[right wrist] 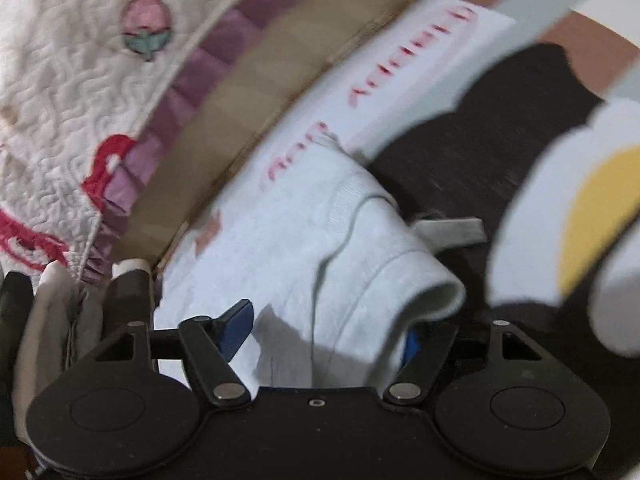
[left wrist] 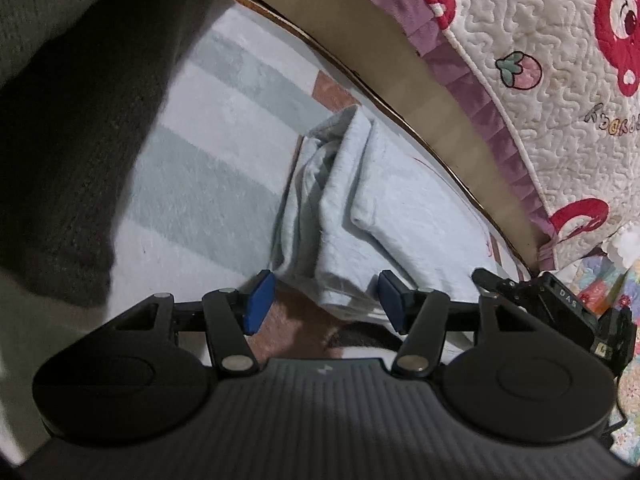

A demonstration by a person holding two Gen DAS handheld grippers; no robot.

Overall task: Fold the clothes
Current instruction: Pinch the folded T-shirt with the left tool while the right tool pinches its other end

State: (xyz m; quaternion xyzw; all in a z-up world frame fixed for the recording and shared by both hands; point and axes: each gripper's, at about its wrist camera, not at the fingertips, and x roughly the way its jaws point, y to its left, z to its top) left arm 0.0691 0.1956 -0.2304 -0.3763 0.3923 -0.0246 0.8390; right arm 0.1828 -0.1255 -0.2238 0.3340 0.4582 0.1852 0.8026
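The pale blue garment lies partly folded on the striped rug, at twelve o'clock from the left tongs, whose pads stand apart around its near edge without pressing. The right tongs also stand apart over the cloth. Folding seems mid-way; next, I think, each must close on an edge.

Pale blue garment, soft knit, partly folded and bunched in ridges, lies flat on striped rug beside bed; ribbed cuff curls upward.
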